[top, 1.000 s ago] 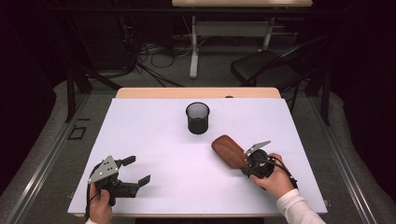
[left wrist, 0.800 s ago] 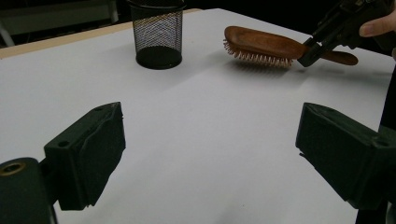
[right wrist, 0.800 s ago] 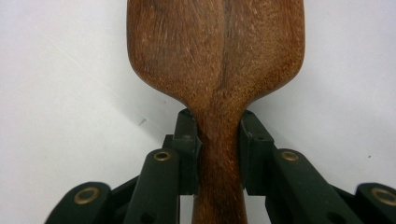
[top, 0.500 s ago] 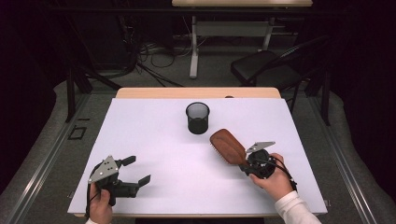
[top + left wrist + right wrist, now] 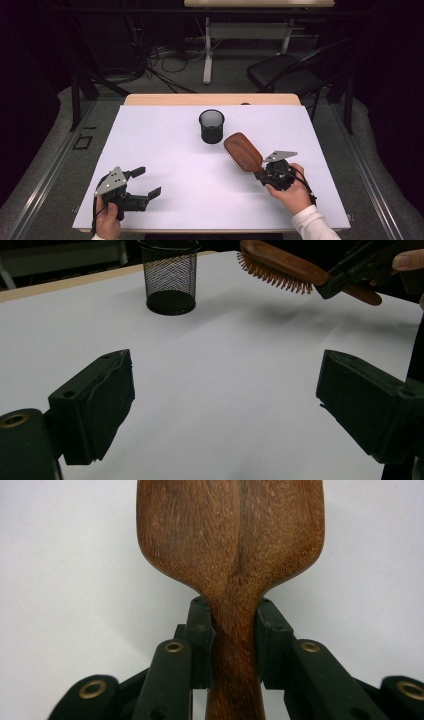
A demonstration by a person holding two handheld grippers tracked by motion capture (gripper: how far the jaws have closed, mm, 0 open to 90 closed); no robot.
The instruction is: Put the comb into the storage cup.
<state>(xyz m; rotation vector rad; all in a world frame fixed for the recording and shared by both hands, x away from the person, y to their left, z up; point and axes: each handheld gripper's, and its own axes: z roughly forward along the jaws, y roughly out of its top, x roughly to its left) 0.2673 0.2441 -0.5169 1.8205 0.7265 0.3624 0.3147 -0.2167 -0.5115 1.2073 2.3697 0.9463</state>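
Between right gripper [image 5: 235, 630] jaws: hairbrush [image 5: 232, 545] handle, clamped | left gripper [image 5: 225, 405]: wide open, empty

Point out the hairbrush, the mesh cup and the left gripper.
hairbrush [image 5: 243, 151], high view, wooden back.
mesh cup [image 5: 211, 127], high view, outer wall.
left gripper [image 5: 146, 182], high view, midway between its fingertips.

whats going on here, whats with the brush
A person at a white table holds a gripper in each hand. The right gripper is shut on the handle of a wooden hairbrush, holding it above the table with its bristles down and its head pointing toward the black mesh cup. The left gripper sits near the table's front left corner, jaws wide open with nothing between them. The brush is not in the cup yet.
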